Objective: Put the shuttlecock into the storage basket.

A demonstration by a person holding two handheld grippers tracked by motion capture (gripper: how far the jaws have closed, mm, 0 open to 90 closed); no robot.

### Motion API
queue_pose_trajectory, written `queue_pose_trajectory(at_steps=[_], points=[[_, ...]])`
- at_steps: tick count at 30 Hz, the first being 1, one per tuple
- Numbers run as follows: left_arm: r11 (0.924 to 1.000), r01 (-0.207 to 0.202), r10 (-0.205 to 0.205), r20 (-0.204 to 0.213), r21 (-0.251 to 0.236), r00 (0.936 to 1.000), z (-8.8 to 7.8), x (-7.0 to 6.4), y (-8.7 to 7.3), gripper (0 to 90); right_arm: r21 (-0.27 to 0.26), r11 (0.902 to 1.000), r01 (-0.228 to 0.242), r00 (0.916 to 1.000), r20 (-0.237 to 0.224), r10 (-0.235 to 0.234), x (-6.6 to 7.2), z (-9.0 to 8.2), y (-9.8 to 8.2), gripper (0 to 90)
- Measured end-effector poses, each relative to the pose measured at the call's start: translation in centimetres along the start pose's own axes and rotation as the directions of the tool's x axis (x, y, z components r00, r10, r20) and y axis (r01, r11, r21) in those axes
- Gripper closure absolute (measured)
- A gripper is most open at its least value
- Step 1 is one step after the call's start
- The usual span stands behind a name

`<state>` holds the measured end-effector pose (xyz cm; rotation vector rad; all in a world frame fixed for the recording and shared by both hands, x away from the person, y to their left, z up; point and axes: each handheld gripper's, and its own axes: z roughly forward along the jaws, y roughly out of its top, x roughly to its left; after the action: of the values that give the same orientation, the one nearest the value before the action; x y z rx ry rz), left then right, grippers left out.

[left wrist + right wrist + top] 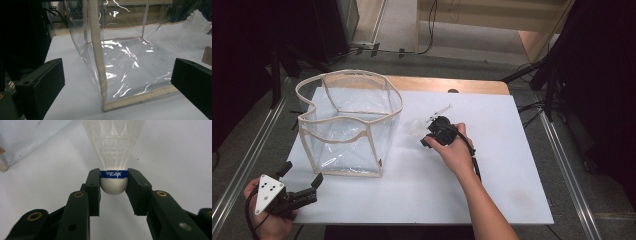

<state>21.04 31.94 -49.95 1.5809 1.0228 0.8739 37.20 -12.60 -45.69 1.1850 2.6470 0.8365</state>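
A white plastic shuttlecock (113, 150) with a blue band lies with its round cork (113, 185) between my right gripper's (113, 178) jaws, which are shut on the cork. From above, the right gripper (428, 134) sits mid-table with the pale shuttlecock (416, 127) at its tip, just right of a clear plastic bag (349, 122) with cream trim. My left gripper (302, 177) rests near the table's front left corner, jaws open and empty, pointing at the bag's near corner seam (100, 65).
The white sheet (492, 175) covers the wooden table (452, 84). A thin clear item (441, 111) lies just behind the right gripper. Black stands (552, 75) and cables flank the table; metal rails run along both sides.
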Motion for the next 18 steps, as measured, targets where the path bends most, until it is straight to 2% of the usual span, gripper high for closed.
queue_pose_trajectory(at_steps=[18], points=[[1.0000,-0.005,0.005,-0.001,0.003,1.0000,0.0,0.0,0.0,0.0,-0.052,0.9986,-0.008,1.0000,0.000,0.008,0.0,-1.7,0.4,62.8]])
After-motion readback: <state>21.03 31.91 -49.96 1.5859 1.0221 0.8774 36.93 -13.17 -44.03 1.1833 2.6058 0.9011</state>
